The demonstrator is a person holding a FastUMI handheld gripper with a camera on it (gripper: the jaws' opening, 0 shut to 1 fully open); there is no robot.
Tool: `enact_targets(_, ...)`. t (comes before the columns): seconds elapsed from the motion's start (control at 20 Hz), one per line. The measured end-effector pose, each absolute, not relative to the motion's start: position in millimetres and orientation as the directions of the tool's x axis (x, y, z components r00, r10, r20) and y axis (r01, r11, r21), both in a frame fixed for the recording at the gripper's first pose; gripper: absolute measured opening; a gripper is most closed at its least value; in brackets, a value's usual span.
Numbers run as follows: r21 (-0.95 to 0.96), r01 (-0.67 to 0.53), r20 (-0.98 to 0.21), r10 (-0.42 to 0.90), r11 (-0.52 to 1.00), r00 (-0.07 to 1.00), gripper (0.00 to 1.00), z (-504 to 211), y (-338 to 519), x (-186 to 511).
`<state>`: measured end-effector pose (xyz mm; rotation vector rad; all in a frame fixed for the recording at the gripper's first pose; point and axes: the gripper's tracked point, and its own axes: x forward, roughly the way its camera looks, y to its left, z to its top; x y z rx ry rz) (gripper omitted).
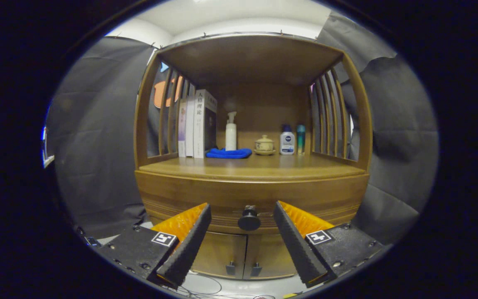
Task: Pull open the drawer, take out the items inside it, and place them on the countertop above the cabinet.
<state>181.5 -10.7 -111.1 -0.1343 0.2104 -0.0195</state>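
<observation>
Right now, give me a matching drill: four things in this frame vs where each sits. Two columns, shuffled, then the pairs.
Things:
1. knob
2. cloth
3. books
4. lidded cup

Places:
A. upright against the left slats
B. between the open jaws of the gripper, untouched
C. between pump bottle and lotion bottle
D. folded flat beside the books, in front of the pump bottle

Pairs: 1-B, 2-D, 3-A, 4-C

tongs (242,209) agape around drawer knob (249,219)
</observation>
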Motion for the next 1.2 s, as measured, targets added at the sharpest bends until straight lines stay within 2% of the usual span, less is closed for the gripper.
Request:
enact_targets(0.15,-0.137,0.010,-0.235,-0.042,0.991,0.971,0.97,-128,-14,201)
enact_targets(0.25,-0.137,0.029,-0.246,-0.063,0.990,0.967,0.91,-138,-20,210)
enact_targets(0.4,-0.112,0.035,-0.264,-0.064,0.993,0.962,0.79,-158,-20,227)
enact_targets(0.55,-0.108,0.091,-0.233,-0.114,0.990,0.966,0.72,-159,-35,234)
enact_targets(0.8,-0.018,0.082,-0.240,-0.084,0.996,0.967,0.52,-166,-31,241)
enact_targets(1.05,0.035,0.122,-0.269,-0.108,0.992,0.957,0.47,-167,-32,240)
enact_targets(1.2,0.001,0.117,-0.274,-0.113,0.993,0.955,0.43,-167,-33,240)
